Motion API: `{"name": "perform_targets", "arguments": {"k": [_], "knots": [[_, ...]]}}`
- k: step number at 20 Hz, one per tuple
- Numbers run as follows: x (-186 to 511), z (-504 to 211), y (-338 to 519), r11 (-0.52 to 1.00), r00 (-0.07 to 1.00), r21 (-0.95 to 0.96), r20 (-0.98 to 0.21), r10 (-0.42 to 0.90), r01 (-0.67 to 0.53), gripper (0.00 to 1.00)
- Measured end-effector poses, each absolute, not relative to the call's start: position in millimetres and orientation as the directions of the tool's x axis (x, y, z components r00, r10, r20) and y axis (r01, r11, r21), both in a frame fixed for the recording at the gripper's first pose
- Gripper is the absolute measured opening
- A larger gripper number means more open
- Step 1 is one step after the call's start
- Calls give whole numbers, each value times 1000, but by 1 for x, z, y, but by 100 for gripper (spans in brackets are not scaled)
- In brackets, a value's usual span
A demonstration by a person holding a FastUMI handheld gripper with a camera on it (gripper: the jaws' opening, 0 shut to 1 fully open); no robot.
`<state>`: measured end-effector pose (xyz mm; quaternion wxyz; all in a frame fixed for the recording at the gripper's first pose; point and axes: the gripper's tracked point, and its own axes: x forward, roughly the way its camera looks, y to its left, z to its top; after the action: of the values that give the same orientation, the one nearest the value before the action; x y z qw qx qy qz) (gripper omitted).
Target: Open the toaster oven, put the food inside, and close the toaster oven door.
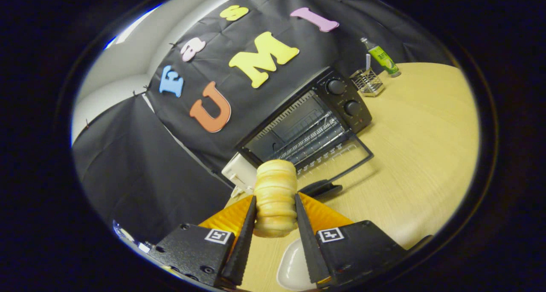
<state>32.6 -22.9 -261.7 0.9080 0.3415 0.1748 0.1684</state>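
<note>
A pale ridged bread roll (275, 196) is pinched between my two fingers, so my gripper (275, 202) is shut on it and holds it above the wooden table (418, 155). Beyond the roll stands the black toaster oven (307, 125) with its glass door (337, 162) folded down flat and its wire rack showing inside. Two round knobs (344, 98) sit on the oven's right panel. The roll hangs just short of the lowered door's handle (322, 189).
A white dish (292, 262) lies on the table under my fingers. A white boxy object (239, 172) stands at the oven's left. Past the oven are a wire basket (367, 82) and a green bottle (382, 58).
</note>
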Motion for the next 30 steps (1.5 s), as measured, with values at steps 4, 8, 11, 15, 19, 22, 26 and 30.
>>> {"name": "perform_targets", "arguments": {"k": [4, 8, 11, 15, 19, 22, 26, 30], "knots": [[83, -242, -22, 730, 869, 642, -197, 453, -235, 61], [134, -250, -28, 778, 863, 603, -287, 417, -175, 62], [176, -254, -40, 836, 887, 533, -316, 337, -128, 63], [228, -261, -39, 846, 893, 526, -336, 298, -84, 64], [259, -257, -30, 863, 909, 487, -288, 300, -131, 64], [264, -268, -22, 883, 898, 446, -316, 308, -146, 68], [257, -274, -13, 893, 871, 410, -352, 344, -187, 80], [225, -257, -15, 908, 881, 349, -320, 348, -232, 96]]}}
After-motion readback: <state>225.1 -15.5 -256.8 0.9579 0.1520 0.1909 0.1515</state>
